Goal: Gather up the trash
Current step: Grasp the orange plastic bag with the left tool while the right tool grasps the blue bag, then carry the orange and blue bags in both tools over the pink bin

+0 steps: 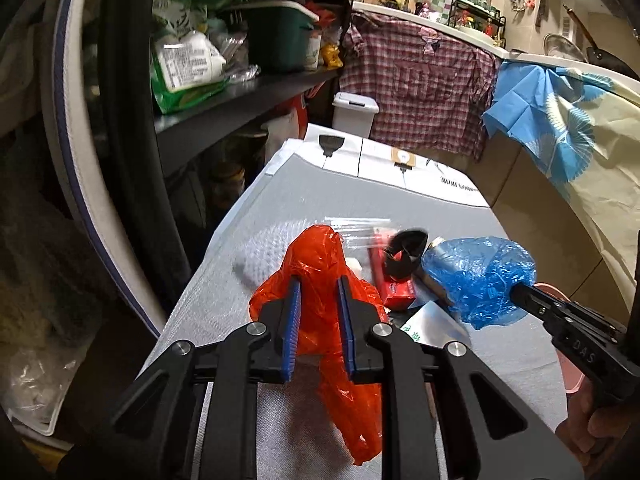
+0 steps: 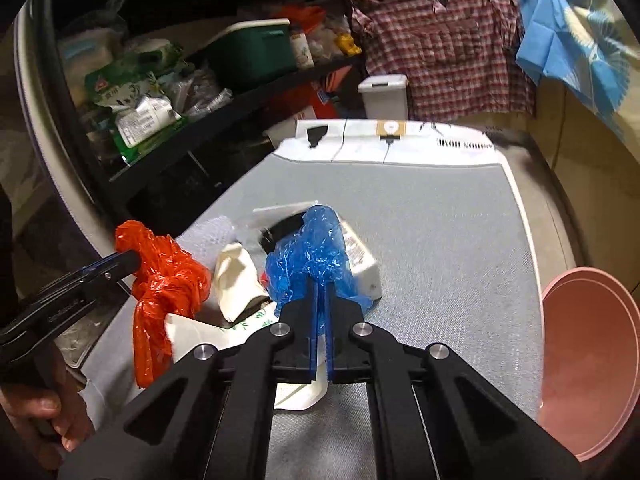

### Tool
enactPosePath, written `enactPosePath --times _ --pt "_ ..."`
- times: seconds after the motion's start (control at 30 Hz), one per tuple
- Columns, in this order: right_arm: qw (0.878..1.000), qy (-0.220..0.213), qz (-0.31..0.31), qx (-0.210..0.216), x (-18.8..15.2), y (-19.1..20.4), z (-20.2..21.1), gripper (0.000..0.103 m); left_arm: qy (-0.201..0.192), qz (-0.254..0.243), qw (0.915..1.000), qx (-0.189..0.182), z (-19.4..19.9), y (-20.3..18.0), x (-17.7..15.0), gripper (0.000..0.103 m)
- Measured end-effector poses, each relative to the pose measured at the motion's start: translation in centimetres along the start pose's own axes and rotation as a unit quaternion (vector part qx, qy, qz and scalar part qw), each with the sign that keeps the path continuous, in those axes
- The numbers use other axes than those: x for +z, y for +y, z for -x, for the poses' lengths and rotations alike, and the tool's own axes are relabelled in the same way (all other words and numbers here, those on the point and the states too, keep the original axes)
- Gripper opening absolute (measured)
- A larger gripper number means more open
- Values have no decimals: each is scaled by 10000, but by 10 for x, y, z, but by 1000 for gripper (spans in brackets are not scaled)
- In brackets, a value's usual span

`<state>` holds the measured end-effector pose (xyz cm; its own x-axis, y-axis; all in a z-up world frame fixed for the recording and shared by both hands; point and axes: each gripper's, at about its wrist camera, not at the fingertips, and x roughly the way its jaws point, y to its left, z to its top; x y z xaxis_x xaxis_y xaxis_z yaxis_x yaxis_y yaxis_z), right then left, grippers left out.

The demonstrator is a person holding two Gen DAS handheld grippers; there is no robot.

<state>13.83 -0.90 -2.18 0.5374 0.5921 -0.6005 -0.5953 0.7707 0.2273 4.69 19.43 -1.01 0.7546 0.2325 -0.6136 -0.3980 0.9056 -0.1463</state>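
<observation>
A small heap of trash lies on the grey mat point(image 2: 440, 240). My left gripper point(image 1: 319, 284) is shut on a crumpled orange plastic bag point(image 1: 316, 256), which hangs down between its blue pads. The right wrist view shows that same orange bag point(image 2: 168, 272) at the left, pinched by the left gripper point(image 2: 134, 260). My right gripper point(image 2: 322, 286) is shut on a crinkled blue plastic bag point(image 2: 308, 252), its pads nearly together. Under the bags are a white carton point(image 2: 360, 260), crumpled white paper point(image 2: 236, 280), a red packet point(image 1: 394, 288) and a black scrap point(image 1: 404, 256).
A pink bowl point(image 2: 588, 360) stands at the mat's right edge. A dark shelf point(image 1: 240, 100) crammed with packets runs along the left. A white lidded bin point(image 2: 384, 96) sits beyond the far end, below a hanging plaid shirt point(image 2: 440, 40). A hand point(image 2: 48, 412) holds the left gripper's handle.
</observation>
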Motion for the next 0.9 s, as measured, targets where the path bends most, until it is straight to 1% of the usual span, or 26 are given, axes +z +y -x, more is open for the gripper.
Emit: enactPosePath --times 0.17,0.47,0.7,0.9 --pt "9998 -210 29 20 3 1 23 3 -145 -20 9999 -18 13 -1 5 18" --pt "9984 -567 51 -68 7 -3 70 3 -317 -193 9991 -227 38 -12 15 18" --pt "9972 -731 11 -162 9 -10 101 3 -398 -371 9979 -348 57 -26 18 17" --pt "9961 -820 -18 -320 14 -18 127 3 -415 -541 9962 -534 72 -44 18 17"
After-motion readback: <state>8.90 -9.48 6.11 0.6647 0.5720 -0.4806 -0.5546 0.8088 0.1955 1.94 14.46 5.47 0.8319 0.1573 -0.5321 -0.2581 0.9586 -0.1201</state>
